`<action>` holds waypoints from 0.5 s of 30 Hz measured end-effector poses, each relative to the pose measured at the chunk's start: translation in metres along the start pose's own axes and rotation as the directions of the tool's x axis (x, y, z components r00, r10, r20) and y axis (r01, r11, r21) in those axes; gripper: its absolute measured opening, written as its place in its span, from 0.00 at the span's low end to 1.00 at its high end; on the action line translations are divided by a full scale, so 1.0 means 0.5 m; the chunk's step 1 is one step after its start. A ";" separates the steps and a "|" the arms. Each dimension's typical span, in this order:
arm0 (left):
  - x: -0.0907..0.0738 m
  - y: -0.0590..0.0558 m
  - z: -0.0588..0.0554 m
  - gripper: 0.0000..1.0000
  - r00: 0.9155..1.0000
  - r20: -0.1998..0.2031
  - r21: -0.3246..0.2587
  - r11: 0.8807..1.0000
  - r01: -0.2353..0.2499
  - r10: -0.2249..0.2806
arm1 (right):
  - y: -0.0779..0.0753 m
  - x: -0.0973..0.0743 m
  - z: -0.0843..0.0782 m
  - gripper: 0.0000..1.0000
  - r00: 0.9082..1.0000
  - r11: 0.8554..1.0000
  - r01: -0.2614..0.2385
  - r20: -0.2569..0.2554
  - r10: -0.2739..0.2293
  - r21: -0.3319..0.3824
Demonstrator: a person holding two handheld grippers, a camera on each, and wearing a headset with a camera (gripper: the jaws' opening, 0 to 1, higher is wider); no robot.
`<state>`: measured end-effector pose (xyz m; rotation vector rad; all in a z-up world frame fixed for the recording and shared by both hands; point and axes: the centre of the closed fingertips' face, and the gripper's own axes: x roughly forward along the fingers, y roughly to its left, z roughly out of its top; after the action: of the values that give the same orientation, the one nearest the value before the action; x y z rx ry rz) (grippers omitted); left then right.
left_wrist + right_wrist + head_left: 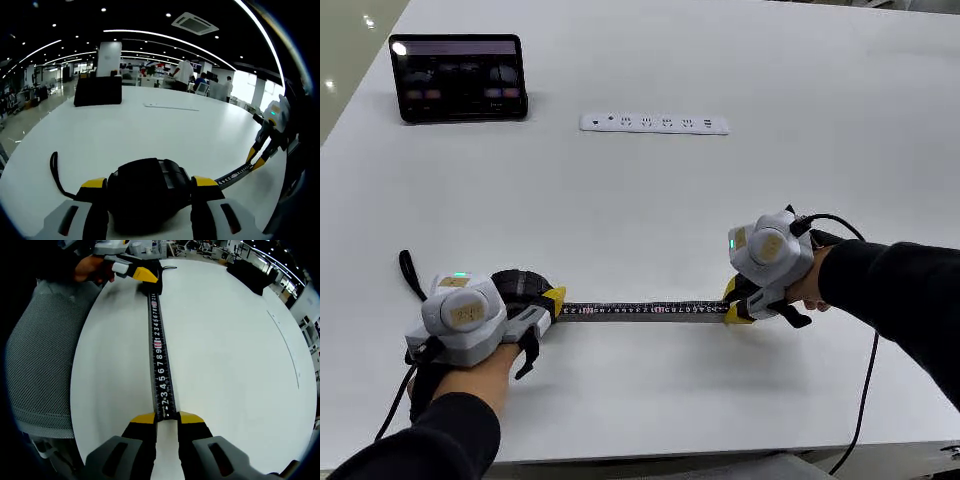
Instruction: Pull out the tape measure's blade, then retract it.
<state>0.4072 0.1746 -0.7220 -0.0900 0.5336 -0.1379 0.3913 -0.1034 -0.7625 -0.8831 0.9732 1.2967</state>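
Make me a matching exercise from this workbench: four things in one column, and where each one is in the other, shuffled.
Things:
1. tape measure case
2. blade
3. tablet
4. power strip

Places:
A. lying flat at the far middle of the table
B. clamped in the left gripper
C. standing at the far left of the table
D. stretched out from the case to the right gripper

Pairs: 1-B, 2-D, 3-C, 4-A
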 end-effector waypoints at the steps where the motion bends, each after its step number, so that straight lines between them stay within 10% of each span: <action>1: 0.000 0.000 0.000 0.63 1.000 -0.007 0.008 1.000 -0.004 0.004 | 0.000 0.000 0.000 0.11 1.000 1.000 0.001 0.002 -0.001 0.007; 15: -0.001 0.001 -0.004 0.60 0.999 -0.048 0.019 1.000 -0.011 0.011 | -0.002 0.002 0.003 0.11 0.999 0.997 0.003 0.037 -0.005 0.072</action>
<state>0.4058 0.1751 -0.7235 -0.0656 0.5805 -0.1346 0.3923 -0.1017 -0.7626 -0.8027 0.9825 1.2626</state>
